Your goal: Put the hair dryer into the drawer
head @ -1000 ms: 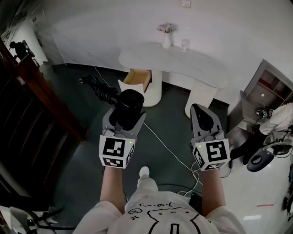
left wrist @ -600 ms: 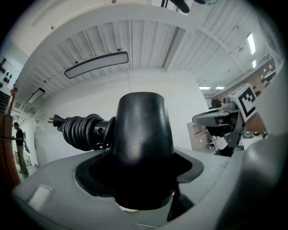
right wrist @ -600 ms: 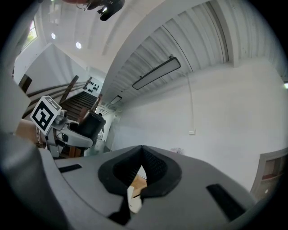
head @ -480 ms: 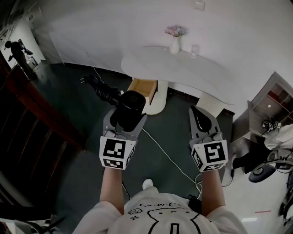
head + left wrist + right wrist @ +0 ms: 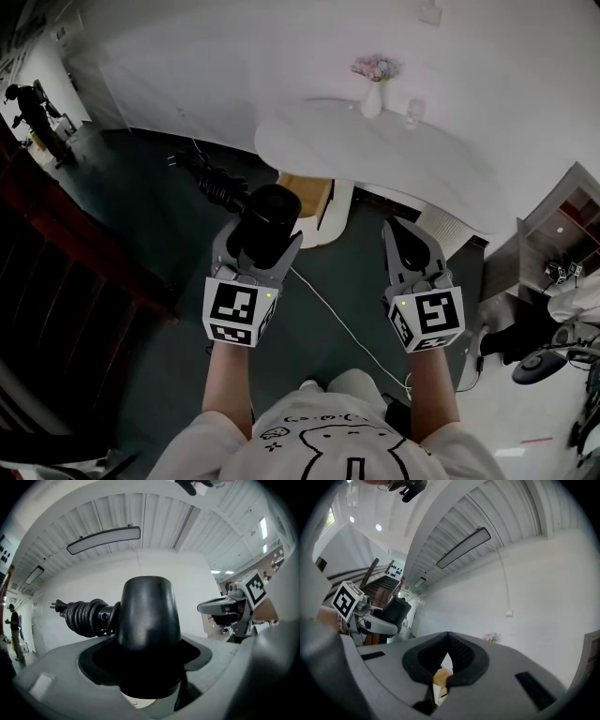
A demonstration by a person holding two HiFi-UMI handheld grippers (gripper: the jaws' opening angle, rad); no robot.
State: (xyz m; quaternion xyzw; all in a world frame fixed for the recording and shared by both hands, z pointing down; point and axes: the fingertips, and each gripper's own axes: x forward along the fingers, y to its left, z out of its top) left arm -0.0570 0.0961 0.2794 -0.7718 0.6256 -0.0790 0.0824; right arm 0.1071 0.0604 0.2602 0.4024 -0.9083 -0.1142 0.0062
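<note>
The person has stepped closer: the bench [image 5: 394,150] looms nearer than a second ago, its open drawer [image 5: 307,190] showing under the bench's left end. The left claw [image 5: 257,240] is clamped around the hair dryer [image 5: 266,217], carried in the air just short of the bench. The right claw [image 5: 406,236] is closed on nothing. I'd judge the approach nearly done, with only the placing left.
</note>
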